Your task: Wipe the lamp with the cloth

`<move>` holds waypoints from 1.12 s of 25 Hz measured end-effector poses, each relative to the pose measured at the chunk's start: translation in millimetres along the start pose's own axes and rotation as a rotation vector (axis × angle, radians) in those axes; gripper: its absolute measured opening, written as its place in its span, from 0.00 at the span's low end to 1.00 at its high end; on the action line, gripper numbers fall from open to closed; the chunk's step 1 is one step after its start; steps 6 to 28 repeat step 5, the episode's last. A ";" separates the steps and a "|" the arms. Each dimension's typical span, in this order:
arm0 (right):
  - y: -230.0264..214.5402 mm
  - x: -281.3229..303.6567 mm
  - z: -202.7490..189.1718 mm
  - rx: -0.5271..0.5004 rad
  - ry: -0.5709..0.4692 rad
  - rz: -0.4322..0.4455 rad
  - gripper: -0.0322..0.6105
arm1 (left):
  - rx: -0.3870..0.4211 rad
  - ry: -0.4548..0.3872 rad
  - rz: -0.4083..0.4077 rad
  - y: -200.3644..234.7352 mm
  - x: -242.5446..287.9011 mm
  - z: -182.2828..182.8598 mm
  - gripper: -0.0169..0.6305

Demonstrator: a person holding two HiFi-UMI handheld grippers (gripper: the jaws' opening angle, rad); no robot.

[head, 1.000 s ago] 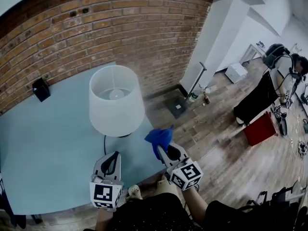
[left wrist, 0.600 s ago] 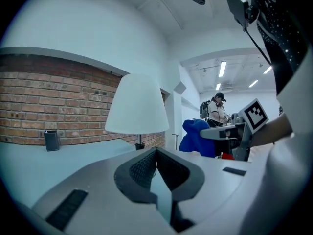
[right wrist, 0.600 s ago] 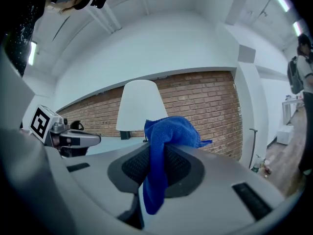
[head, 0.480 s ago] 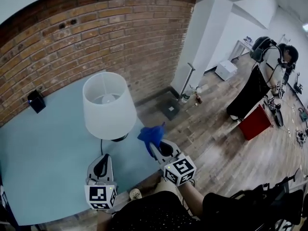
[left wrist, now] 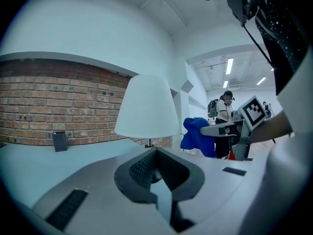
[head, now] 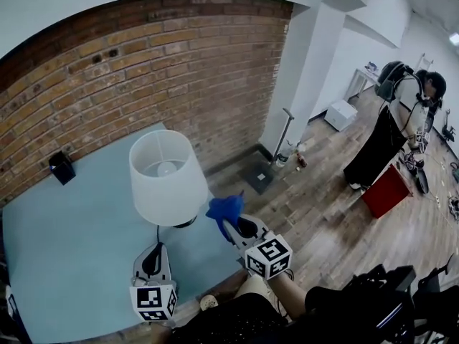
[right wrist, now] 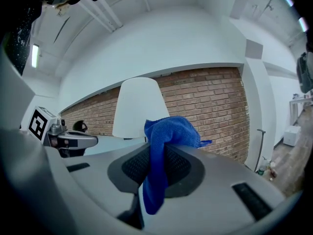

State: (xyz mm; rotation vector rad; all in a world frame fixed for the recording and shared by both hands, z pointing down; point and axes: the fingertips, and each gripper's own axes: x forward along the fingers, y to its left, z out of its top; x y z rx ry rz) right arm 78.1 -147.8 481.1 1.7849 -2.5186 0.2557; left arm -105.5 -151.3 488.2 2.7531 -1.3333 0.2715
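A table lamp with a white shade (head: 167, 177) stands on the pale blue table (head: 64, 228), its dark base near the table's right edge. The shade also shows in the left gripper view (left wrist: 146, 106) and the right gripper view (right wrist: 140, 108). My right gripper (head: 231, 224) is shut on a blue cloth (head: 225, 207), held just right of the shade's lower rim; the cloth (right wrist: 164, 153) hangs between the jaws. My left gripper (head: 152, 256) is shut with nothing in it, low over the table in front of the lamp.
A small black box (head: 62, 167) sits at the table's back left by the brick wall (head: 143, 77). The lamp's black cord (head: 157, 233) runs forward from the base. A person (head: 401, 113) stands far right beside a red bin (head: 387, 190) on the wooden floor.
My right gripper has carried the cloth slightly closer to the lampshade's right side. The left gripper has drawn back a little toward me. The head camera has shifted.
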 end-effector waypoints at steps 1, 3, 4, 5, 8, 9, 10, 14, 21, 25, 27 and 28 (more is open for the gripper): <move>-0.5 1.4 1.8 0.000 -0.003 0.002 0.15 | -0.002 0.001 0.005 1.4 0.0 0.1 0.04; 0.0 5.5 4.9 0.002 -0.010 0.009 0.15 | -0.004 0.004 0.012 5.3 -0.5 0.1 0.04; 0.1 7.4 6.2 0.002 -0.011 0.011 0.15 | -0.004 0.005 0.015 7.2 -0.6 0.2 0.04; 0.1 9.3 7.4 0.001 -0.013 0.012 0.15 | -0.003 0.007 0.018 9.1 -0.6 0.4 0.04; 0.1 9.3 7.4 0.001 -0.013 0.012 0.15 | -0.003 0.007 0.018 9.1 -0.6 0.4 0.04; 0.1 9.3 7.4 0.001 -0.013 0.012 0.15 | -0.003 0.007 0.018 9.1 -0.6 0.4 0.04; 0.1 9.3 7.4 0.001 -0.013 0.012 0.15 | -0.003 0.007 0.018 9.1 -0.6 0.4 0.04; 0.1 9.3 7.4 0.001 -0.013 0.012 0.15 | -0.003 0.007 0.018 9.1 -0.6 0.4 0.04; 0.1 9.3 7.4 0.001 -0.013 0.012 0.15 | -0.003 0.007 0.018 9.1 -0.6 0.4 0.04; 0.1 9.3 7.4 0.001 -0.013 0.012 0.15 | -0.003 0.007 0.018 9.1 -0.6 0.4 0.04; 0.1 9.3 7.4 0.001 -0.013 0.012 0.15 | -0.003 0.007 0.018 9.1 -0.6 0.4 0.04; 0.1 9.3 7.4 0.001 -0.013 0.012 0.15 | -0.003 0.007 0.018 9.1 -0.6 0.4 0.04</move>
